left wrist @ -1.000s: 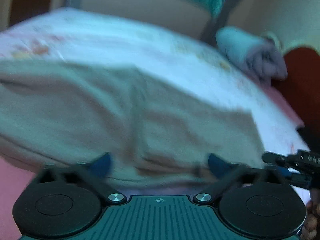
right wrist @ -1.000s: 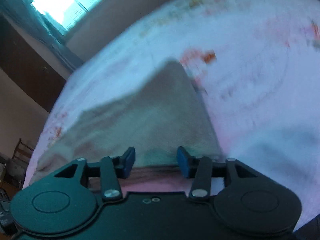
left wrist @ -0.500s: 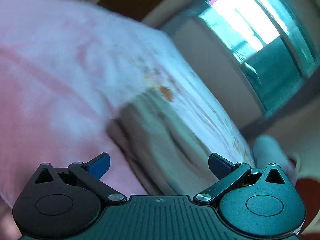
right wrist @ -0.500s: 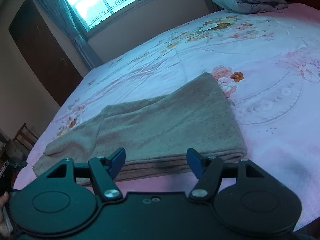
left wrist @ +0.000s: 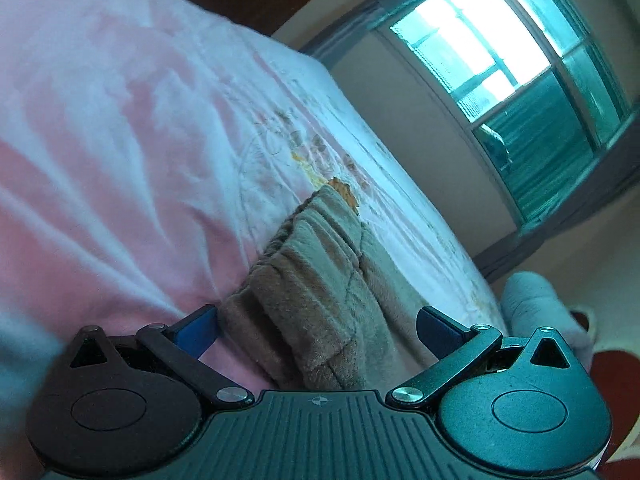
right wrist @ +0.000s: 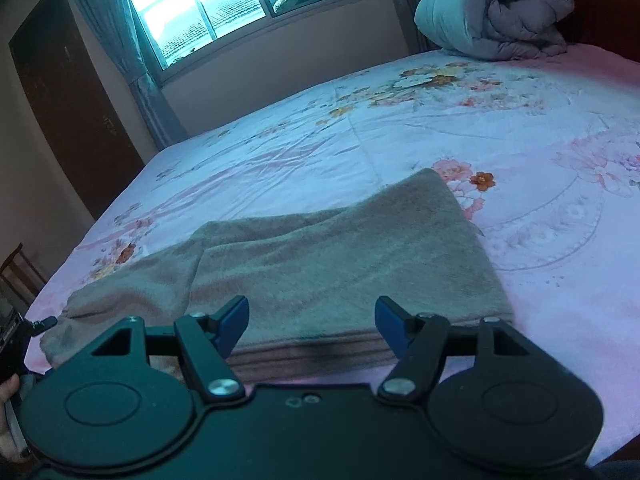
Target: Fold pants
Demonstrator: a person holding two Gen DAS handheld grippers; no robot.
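The grey-brown fleece pants (right wrist: 340,248) lie folded in a long flat band across the pink floral bed sheet (right wrist: 440,120). My right gripper (right wrist: 312,320) hovers over their near folded edge with its jaws opening; the cloth lies under the gap and the pads do not press it. In the left wrist view one bunched, ribbed end of the pants (left wrist: 316,280) runs away from me. My left gripper (left wrist: 318,326) stands wide open just above that end, holding nothing.
A rolled grey quilt (right wrist: 492,12) sits at the bed's far right corner. A curtained window (right wrist: 208,4) and a dark door (right wrist: 68,92) are behind the bed. A hand (right wrist: 6,394) shows at the left edge, and a chair (right wrist: 16,268) stands beyond the bed's left side.
The left view swung from facing the pants broadside to looking along them from one end. The right gripper's jaws widened and drew back slightly from the folded edge.
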